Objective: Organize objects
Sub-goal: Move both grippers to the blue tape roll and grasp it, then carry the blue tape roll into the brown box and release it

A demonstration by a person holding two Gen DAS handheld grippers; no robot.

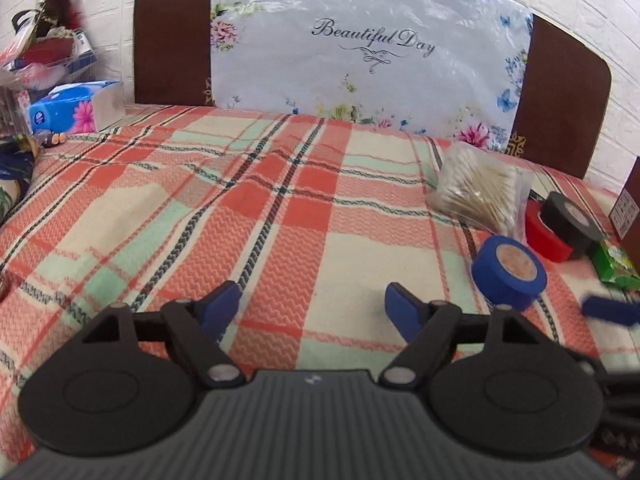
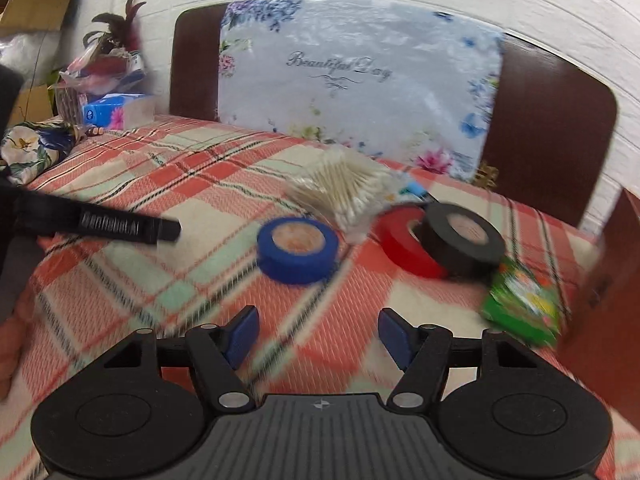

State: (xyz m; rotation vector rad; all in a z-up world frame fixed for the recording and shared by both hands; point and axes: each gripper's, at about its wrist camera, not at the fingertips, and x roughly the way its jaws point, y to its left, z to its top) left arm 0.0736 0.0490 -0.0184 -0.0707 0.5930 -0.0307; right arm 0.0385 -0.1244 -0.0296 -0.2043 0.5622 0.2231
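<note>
Blue tape (image 2: 297, 255) lies flat beside the swabs (image 2: 343, 190); bare blanket (image 1: 200, 220) spreads leftward. Both grippers (image 1: 312, 310) (image 2: 316, 334) gape, empty.

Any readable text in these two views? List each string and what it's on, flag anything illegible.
"Beautiful Day": script lettering on the floral plastic-wrapped package leaning on the headboard; blurred but recognisable in the right wrist view.
Blue tissue box: round logo, too small to read.
Brown box at the right edge: printed label, too small to read.
Green packet: print blurred, unreadable.
Blue tape roll: no text visible.
</note>
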